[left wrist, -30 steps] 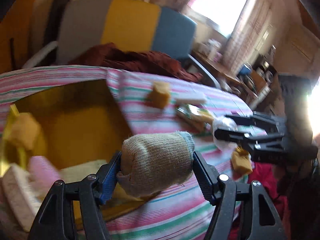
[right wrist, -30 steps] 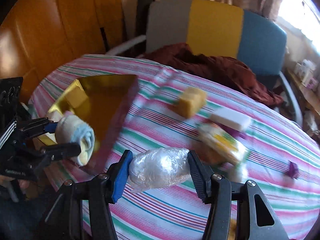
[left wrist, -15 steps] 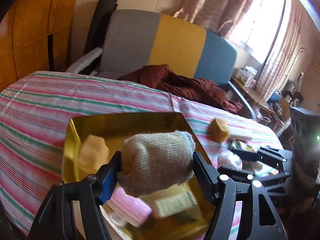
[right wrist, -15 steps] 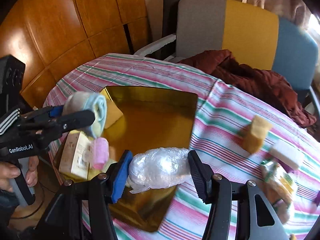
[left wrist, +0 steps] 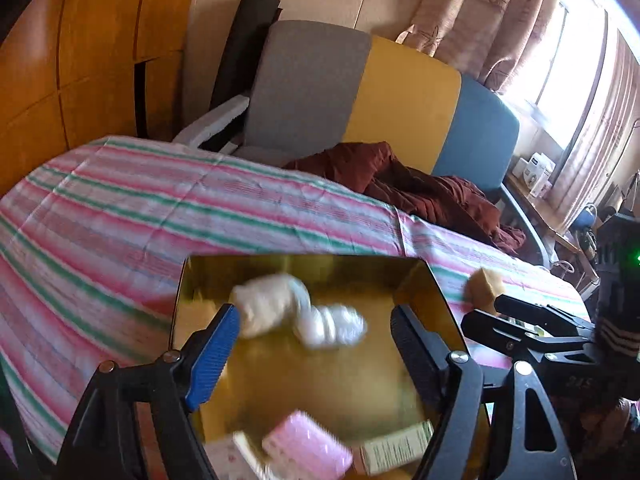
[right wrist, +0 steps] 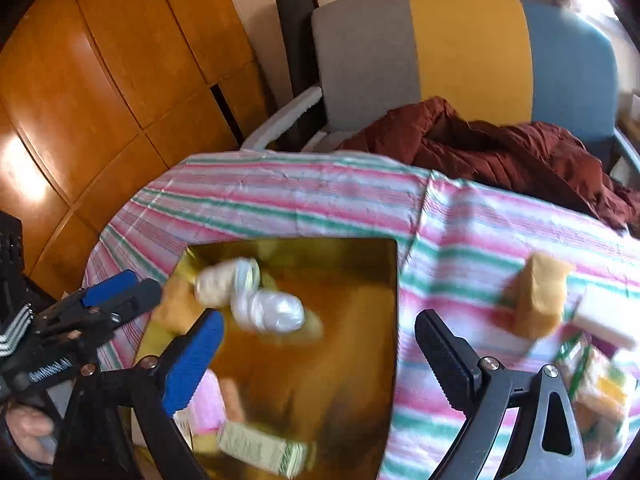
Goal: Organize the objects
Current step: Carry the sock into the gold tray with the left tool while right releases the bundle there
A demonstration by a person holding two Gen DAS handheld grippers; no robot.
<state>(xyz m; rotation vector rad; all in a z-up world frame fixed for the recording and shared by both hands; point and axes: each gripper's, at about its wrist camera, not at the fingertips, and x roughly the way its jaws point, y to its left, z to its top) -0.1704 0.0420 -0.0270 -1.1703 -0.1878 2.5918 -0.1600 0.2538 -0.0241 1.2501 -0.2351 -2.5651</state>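
Two grippers over striped tablecloth (left wrist: 120,208), gold tray (right wrist: 352,280) below. Left gripper (left wrist: 316,340) and right gripper (right wrist: 320,344) both opening, nothing between pads. Rolled sock (right wrist: 218,282) and plastic-wrapped bundle (right wrist: 276,312), both blurred, over tray, touching.

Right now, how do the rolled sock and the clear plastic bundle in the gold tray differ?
The rolled sock is matte beige knit with a pale blue cuff; the plastic bundle is glossy, crinkled and whitish. The sock lies nearer the gold tray's far corner, the bundle nearer its middle. Both look blurred, touch end to end, and sit clear of either gripper's opening jaws.
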